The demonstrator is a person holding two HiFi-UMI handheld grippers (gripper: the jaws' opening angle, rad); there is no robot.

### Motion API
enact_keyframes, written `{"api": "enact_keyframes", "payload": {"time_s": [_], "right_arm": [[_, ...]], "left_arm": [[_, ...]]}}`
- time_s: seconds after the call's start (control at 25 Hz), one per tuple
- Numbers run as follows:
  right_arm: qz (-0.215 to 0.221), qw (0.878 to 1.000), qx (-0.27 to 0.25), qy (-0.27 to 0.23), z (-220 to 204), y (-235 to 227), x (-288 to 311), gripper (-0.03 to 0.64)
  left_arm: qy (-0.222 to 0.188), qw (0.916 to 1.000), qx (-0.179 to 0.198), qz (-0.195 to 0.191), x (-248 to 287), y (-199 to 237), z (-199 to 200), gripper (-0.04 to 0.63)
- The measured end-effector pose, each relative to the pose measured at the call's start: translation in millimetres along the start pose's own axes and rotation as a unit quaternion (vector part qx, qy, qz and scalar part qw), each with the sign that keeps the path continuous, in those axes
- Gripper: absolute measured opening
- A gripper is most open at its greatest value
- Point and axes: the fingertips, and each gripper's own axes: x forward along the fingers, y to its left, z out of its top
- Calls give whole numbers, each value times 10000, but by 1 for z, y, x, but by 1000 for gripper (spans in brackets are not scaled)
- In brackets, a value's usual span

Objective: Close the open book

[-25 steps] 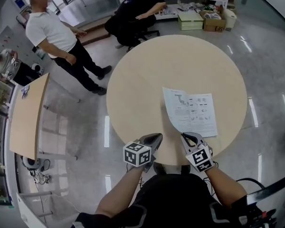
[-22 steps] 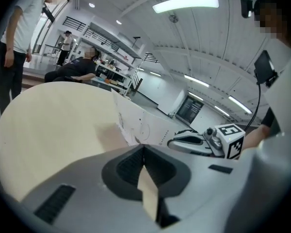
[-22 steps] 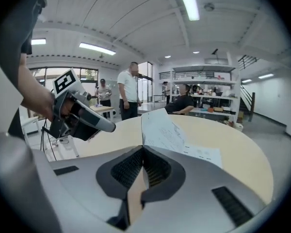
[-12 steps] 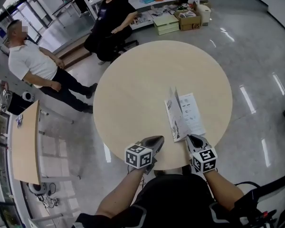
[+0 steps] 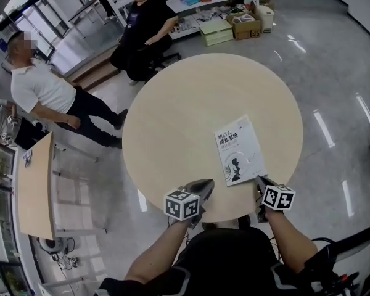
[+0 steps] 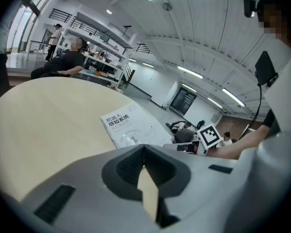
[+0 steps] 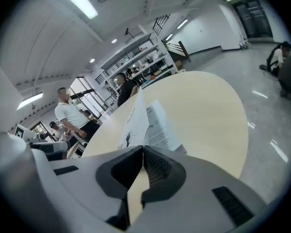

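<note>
My left gripper (image 5: pixel 207 184) and right gripper (image 5: pixel 259 180) have jaws pressed together on nothing, so nothing holds the book (image 5: pixel 237 150) down and it may flop open.

Book (image 5: pixel 239 150): white cover, dark print. Tabletop (image 5: pixel 172 116): pale beige. Left gripper (image 5: pixel 206 184), right gripper (image 5: pixel 259 180): grey, cubes with black-and-white square markers. Floor (image 5: pixel 333 91): glossy grey.
</note>
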Motion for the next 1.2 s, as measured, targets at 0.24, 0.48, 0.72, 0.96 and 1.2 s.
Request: {"api": "enact_keyframes", "payload": {"time_s": [0.24,0.48,0.72,0.96,1.2], "right_arm": [[-346,9971,555,388,-12,-28,12,16],[-578,9975,211,339,-1,-40,4,15],[-199,9975,-673,41,45,-4,-5,15],[353,9886,-1461,-12,81,39,-15,-2],[525,9759,-2116,-32,86,59,-20,-2]], "left_arm": [[-110,9998,-128,62,-4,5,-5,-11],[-206,9995,-166,196,-11,11,-8,-11],[-518,9980,-231,285,-20,11,3,-11],[-676,9971,-50,337,-30,2,14,-11],[-983,9947,-137,281,-36,-6,28,-11]]}}
